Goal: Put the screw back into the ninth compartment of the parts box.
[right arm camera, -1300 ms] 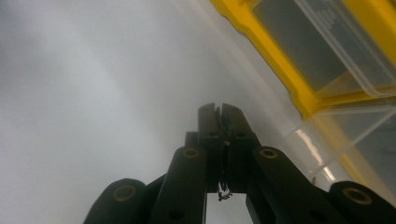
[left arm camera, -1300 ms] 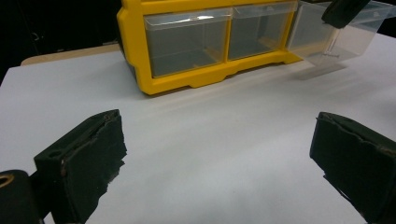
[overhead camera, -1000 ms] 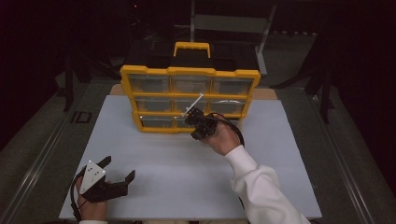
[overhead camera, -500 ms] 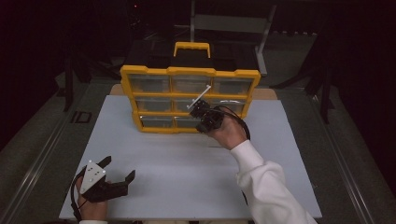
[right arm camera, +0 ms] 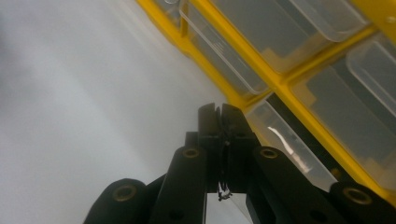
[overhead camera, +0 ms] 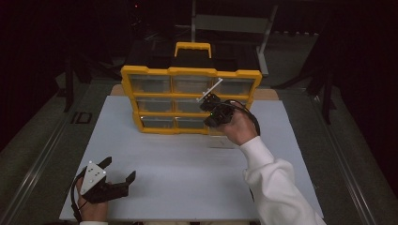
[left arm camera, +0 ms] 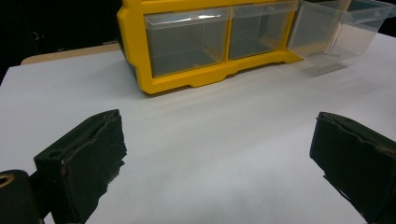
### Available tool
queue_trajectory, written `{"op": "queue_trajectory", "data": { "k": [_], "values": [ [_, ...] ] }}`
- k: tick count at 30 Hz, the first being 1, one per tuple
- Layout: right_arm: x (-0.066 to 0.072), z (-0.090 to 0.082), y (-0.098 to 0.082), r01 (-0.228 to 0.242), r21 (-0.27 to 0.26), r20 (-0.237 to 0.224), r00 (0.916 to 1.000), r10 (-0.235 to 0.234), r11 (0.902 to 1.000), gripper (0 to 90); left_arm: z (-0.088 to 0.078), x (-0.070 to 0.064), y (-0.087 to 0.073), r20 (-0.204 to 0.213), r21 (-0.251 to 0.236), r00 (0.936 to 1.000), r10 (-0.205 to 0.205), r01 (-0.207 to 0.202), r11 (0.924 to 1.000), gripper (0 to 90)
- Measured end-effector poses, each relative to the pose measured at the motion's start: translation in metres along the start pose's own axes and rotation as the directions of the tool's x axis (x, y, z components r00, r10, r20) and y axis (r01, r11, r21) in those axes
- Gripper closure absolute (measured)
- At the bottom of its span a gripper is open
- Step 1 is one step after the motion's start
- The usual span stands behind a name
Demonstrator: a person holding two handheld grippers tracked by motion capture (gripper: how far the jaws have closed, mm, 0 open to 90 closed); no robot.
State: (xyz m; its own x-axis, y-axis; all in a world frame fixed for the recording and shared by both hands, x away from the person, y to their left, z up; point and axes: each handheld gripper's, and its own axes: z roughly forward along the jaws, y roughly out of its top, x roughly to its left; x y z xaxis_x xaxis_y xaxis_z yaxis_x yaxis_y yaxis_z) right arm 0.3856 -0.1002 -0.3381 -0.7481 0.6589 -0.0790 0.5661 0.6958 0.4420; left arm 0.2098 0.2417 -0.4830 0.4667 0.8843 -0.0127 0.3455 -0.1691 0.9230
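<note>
1. High view: yellow drawer cabinet stands upright at the far middle of the white table, handle on top, clear drawers facing the person.
2. High view: right claw hangs in front of the cabinet's middle row, right of centre, raised off the table. Whether it touches a drawer front cannot be told.
3. Right gripper view: right claw, jaws pressed together, nothing seen between the pads; tips point toward the cabinet's yellow frame, close beside a clear drawer front.
4. Left gripper view: clear drawer, pulled out of the cabinet's bottom row at the right end, its front resting on the table. In the high view it lies just below the right hand, nearer the person than the claw's tips.
5. High view: left claw at the near left corner of the table, well apart from the cabinet.
6. Left gripper view: left claw, jaws spread wide, bare table between them.
</note>
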Motion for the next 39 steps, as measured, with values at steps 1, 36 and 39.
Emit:
{"op": "queue_trajectory", "data": {
  "k": [1, 36, 39],
  "values": [
    [-0.001, -0.001, 0.000, -0.003, -0.001, 0.003, 1.0000, 0.003, 1.0000, 87.7, 0.000, 0.000, 0.000, 0.000, 0.000, 1.0000, 0.000, 0.000, 1.0000, 3.4],
    [-0.050, -0.004, -0.029, -0.097, 0.058, 0.049, 0.9943, 0.094, 0.9935, 87.5, 0.001, 0.000, 0.000, 0.001, 0.003, 1.0000, 0.003, -0.003, 1.0000, 3.4],
    [-0.055, -0.001, -0.034, -0.112, 0.071, 0.055, 0.9927, 0.108, 0.9912, 87.5, 0.001, 0.000, 0.000, 0.001, 0.005, 1.0000, 0.004, -0.004, 1.0000, 3.4]
  ]
}}
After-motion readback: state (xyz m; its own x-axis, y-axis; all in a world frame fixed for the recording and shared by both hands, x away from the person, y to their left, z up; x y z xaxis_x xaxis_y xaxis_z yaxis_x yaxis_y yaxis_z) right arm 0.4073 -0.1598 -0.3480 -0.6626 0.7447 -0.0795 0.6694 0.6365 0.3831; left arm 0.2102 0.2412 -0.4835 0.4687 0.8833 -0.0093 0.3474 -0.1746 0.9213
